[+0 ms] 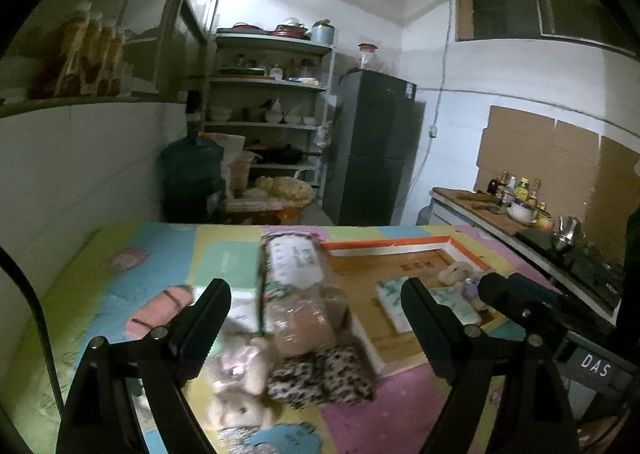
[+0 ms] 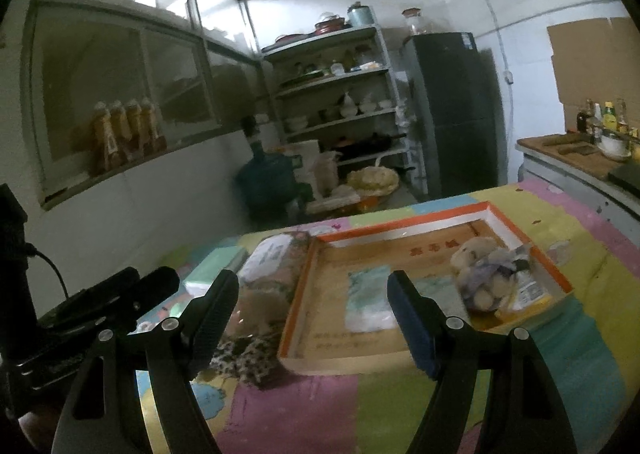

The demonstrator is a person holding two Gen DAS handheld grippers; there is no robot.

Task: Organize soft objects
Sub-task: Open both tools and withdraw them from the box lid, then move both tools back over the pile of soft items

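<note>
between my left gripper point(image 1: 316, 328) fingers, which stood wide apart and held nothing, lay the small plush bears point(image 1: 240, 382), nearest to me on the colourful mat point(image 1: 160, 250). they looked light and very soft, with short fuzzy pile, so i judged that a pinch on the round body would hold better than on a thin ear. just right of them was a leopard-print cloth point(image 1: 320, 374), floppy and thin, touching a long soft roll in clear wrap point(image 1: 294, 286); that plastic seemed slippery to me, and i would take it at the middle, where it can squash a little. further right stood the shallow cardboard tray point(image 2: 400, 368) with an orange rim, stiff and flat. inside it were a folded pale towel point(image 2: 366, 300) and a bagged plush bear point(image 2: 480, 270). my right gripper point(image 2: 312, 320) was also open and empty, and it hung over the near edge of the tray.
</note>
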